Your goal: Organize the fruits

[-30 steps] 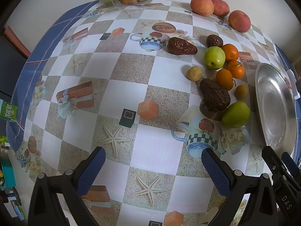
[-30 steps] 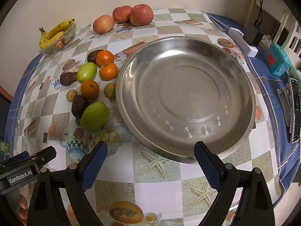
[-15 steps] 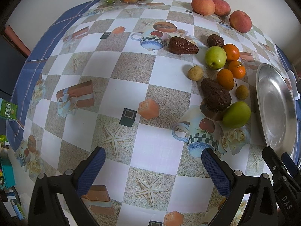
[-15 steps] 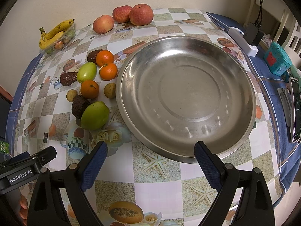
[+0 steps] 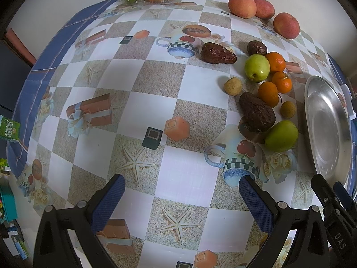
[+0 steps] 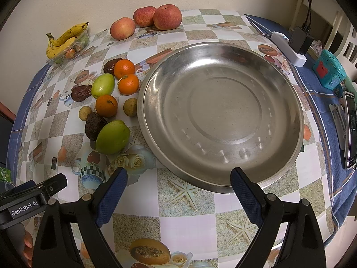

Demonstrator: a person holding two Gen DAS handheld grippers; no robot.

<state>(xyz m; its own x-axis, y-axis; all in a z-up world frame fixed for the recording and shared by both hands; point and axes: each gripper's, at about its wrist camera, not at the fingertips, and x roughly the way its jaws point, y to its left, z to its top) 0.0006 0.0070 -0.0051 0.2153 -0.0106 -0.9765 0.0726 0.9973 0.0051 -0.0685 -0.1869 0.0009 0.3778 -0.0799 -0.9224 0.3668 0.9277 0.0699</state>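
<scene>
- Since nothing is sitting in the steel platter [image 6: 223, 111] yet, I'm judging the job is only at its start: fruit is lying loose on the tablecloth [image 5: 178, 174], just left of the platter rim.
- Nearest the platter: the big green mango [image 6: 112, 137] is leaning against a dark avocado [image 6: 94, 126], w/ 3 oranges behind – one [image 6: 106, 105], another [image 6: 128, 84], a 3rd [image 6: 124, 68] – plus a green apple [image 6: 103, 85] and 2 small tan round fruits, [image 6: 130, 107] close by the rim and [image 6: 85, 113] further left.
- Further out: 2 more dark wrinkled fruits [image 5: 217, 53] and [image 5: 256, 48], 3 red apples [image 6: 167, 16] sitting by the wall, bananas [image 6: 64, 39] lying on a clear tray at the far corner.
- Left gripper [image 5: 181, 197] is hanging over bare cloth, fingers wide apart, holding nothing; the fruit cluster is ahead and to its right.
- Right gripper [image 6: 178, 188] is hovering at the platter's near edge, fingers also spread wide, empty.
- Next move, as I'm reading it: the left gripper is needing to swing right & fwd, straddle 1 fruit – the mango is the closest – then close gently and carry it over the rim.
- Round fruit is likely rolling if nudged, so a centred approach is mattering.
</scene>
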